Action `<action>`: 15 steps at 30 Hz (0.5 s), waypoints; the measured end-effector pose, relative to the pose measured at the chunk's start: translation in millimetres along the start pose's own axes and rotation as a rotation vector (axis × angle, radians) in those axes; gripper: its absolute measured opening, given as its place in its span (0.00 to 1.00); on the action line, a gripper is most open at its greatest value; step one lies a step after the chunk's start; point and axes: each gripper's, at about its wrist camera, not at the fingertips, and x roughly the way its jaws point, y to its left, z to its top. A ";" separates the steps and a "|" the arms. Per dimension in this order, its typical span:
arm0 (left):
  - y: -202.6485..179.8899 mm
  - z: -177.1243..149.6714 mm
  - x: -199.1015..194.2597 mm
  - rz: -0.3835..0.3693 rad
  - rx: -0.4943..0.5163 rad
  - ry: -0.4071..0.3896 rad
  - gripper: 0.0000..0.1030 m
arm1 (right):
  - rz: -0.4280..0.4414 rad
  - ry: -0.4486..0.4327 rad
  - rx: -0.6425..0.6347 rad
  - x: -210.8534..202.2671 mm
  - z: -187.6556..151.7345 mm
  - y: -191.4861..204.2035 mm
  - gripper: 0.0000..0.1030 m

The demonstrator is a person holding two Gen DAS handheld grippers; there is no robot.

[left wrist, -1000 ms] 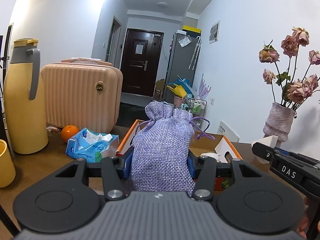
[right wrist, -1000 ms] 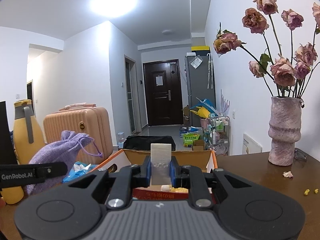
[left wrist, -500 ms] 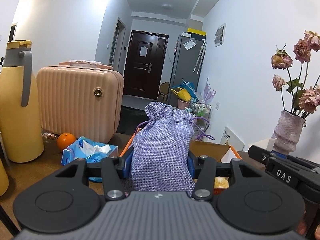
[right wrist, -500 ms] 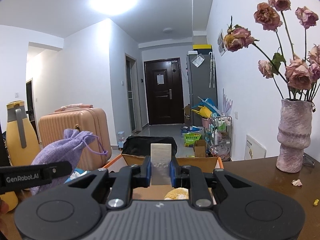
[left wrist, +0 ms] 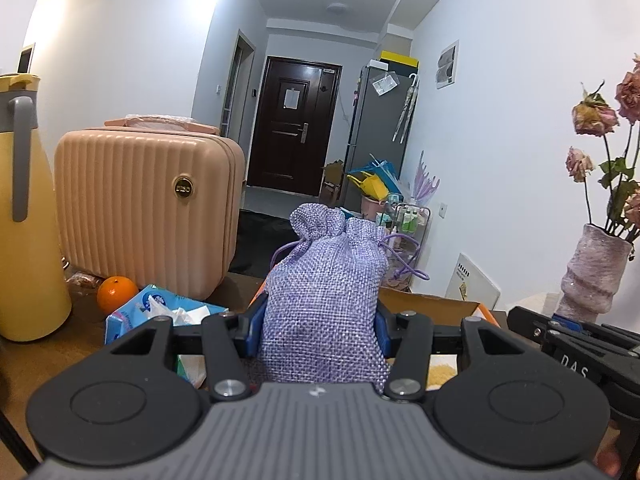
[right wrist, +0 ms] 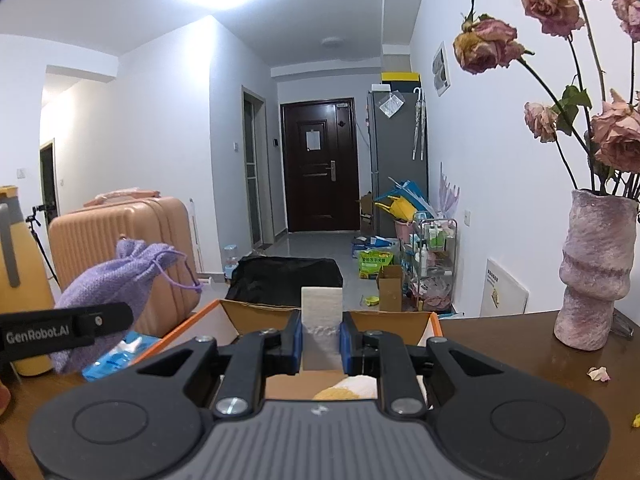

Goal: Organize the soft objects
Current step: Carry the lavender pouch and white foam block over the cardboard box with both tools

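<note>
My left gripper (left wrist: 320, 328) is shut on a purple woven drawstring pouch (left wrist: 326, 296) and holds it upright above the near edge of an open cardboard box (left wrist: 432, 306). The pouch also shows in the right wrist view (right wrist: 120, 272), at the left. My right gripper (right wrist: 321, 340) is shut on a white rectangular sponge block (right wrist: 322, 320) and holds it over the same box (right wrist: 256, 314). Inside the box lies something yellow and white (right wrist: 344, 388). The right gripper body shows at the right of the left wrist view (left wrist: 580, 344).
A pink suitcase (left wrist: 148, 204), a yellow thermos jug (left wrist: 24, 208), an orange (left wrist: 117, 289) and a blue tissue pack (left wrist: 160, 312) stand to the left on the brown table (right wrist: 500, 344). A pink vase of dried roses (right wrist: 596, 272) stands at the right.
Both grippers have risen and moved forward over the box, each still holding its object. The suitcase and jug have shifted left in the left view; the vase has moved right.
</note>
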 end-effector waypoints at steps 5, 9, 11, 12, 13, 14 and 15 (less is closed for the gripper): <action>1.8 5.3 16.5 0.003 0.004 0.003 0.50 | -0.024 0.027 -0.015 15.2 -0.6 -3.4 0.17; 1.7 8.3 29.3 0.005 0.011 0.006 0.50 | -0.039 0.041 -0.028 25.2 -1.4 -5.8 0.17; 2.4 9.6 35.9 0.003 0.013 0.013 0.50 | -0.046 0.052 -0.032 30.7 -2.6 -6.3 0.17; 2.5 9.8 38.7 0.003 0.016 0.015 0.50 | -0.049 0.059 -0.034 33.5 -3.4 -6.8 0.17; 2.4 10.4 42.1 0.004 0.020 0.016 0.50 | -0.054 0.067 -0.037 36.8 -4.6 -7.3 0.17; 1.9 10.6 44.6 0.003 0.024 0.017 0.50 | -0.058 0.074 -0.040 39.3 -5.6 -7.7 0.17; 1.8 10.4 47.2 0.003 0.029 0.018 0.50 | -0.062 0.080 -0.041 41.7 -6.8 -8.5 0.17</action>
